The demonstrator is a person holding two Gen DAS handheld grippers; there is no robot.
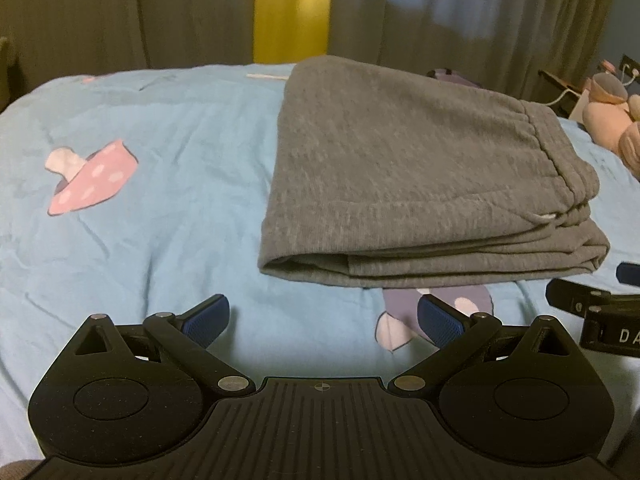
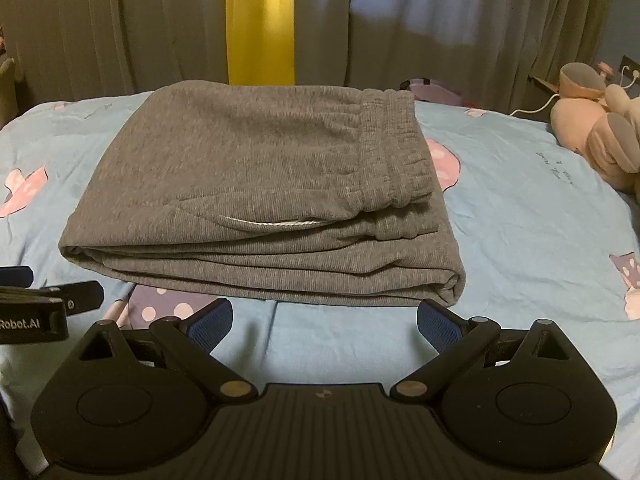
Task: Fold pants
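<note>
Bedding comes first in scale: the bed (image 2: 520,216), under a light blue sheet printed with pink mushrooms, fills both views, with grey curtains (image 2: 120,28) and a yellow strip behind and a pink plush toy (image 2: 596,132) at the far right edge.

On that sheet lies the pants (image 2: 256,196), a grey knit pair already stacked into a compact rectangle of several layers. In the right wrist view the gathered elastic waistband (image 2: 396,152) runs down the right side of the top layer, a white drawstring (image 2: 272,222) peeks from between the layers, and the rounded fold edge faces the cameras. The stack looks soft and thick, its corners fairly square, the near edge slightly uneven.

By my reading, folding is finished or nearly so, and this is the release-and-check stage. Any next move would call only for a light press or a nudge to square the near layers, without dragging the top one.

Smallest are the tools. The left tool (image 1: 324,318) hovers just short of the near left corner, blue pads spread wide, gripping nothing. The right tool (image 2: 324,320) sits beside it before the near edge, equally wide and empty.
</note>
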